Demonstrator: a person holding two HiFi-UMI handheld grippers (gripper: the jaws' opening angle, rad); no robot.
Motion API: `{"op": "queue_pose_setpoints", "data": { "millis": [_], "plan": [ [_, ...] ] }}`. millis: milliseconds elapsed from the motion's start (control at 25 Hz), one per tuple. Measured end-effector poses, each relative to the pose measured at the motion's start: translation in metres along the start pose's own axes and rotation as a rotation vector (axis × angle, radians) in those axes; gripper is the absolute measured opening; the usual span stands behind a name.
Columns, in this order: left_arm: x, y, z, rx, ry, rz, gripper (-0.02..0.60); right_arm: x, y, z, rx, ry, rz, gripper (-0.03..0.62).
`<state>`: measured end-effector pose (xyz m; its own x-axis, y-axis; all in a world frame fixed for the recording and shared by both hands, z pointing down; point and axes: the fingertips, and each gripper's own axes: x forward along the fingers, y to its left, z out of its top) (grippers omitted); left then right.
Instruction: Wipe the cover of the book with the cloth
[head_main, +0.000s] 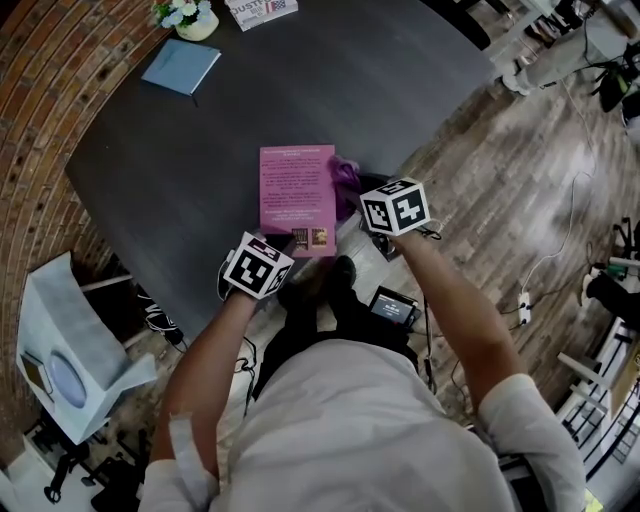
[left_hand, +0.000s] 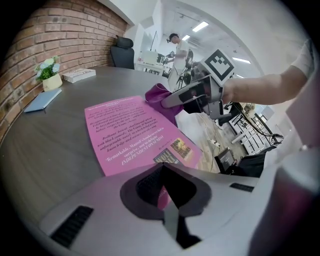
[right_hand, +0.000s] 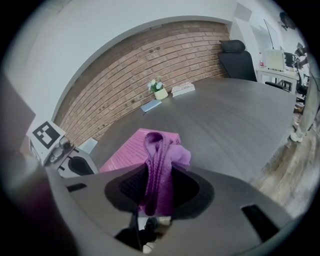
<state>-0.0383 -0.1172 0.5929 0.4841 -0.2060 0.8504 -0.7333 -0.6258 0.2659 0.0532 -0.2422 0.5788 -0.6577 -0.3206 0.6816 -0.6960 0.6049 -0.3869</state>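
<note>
A pink book (head_main: 297, 190) lies flat on the dark table (head_main: 180, 180), close to its near edge. My left gripper (head_main: 288, 248) is at the book's near edge, and in the left gripper view its jaws (left_hand: 167, 192) are shut with the pink book (left_hand: 135, 132) pinched between them. My right gripper (head_main: 352, 195) holds a bunched purple cloth (head_main: 345, 178) at the book's right edge. In the right gripper view the cloth (right_hand: 159, 160) hangs out from between the shut jaws over the book (right_hand: 131, 150). The left gripper view shows the right gripper (left_hand: 192, 97) and the cloth (left_hand: 159, 95) touching the book's far right side.
A blue notebook (head_main: 182, 66), a small flower pot (head_main: 185, 15) and a stack of books (head_main: 262, 10) sit at the table's far end by the brick wall. A black office chair (right_hand: 235, 57) stands beyond the table. Cables lie on the wooden floor (head_main: 520, 200) to the right.
</note>
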Motion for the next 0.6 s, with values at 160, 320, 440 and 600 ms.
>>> {"op": "queue_pose_setpoints", "data": {
  "millis": [160,320,440,600],
  "plan": [
    [0.0,0.0,0.0,0.005,-0.001,-0.005,0.008,-0.003,0.006,-0.008,-0.008,0.017,0.012,0.129],
    [0.001,0.0,0.001,0.008,-0.006,-0.01,0.008,-0.007,0.013,-0.016,-0.023,0.03,0.012,0.129],
    [0.001,0.001,0.0,0.01,-0.007,-0.011,0.008,-0.009,0.018,-0.022,-0.025,0.037,0.014,0.129],
    [0.002,0.0,0.0,0.017,-0.006,-0.011,0.008,-0.014,0.024,-0.032,-0.034,0.05,0.023,0.129]
  ]
}}
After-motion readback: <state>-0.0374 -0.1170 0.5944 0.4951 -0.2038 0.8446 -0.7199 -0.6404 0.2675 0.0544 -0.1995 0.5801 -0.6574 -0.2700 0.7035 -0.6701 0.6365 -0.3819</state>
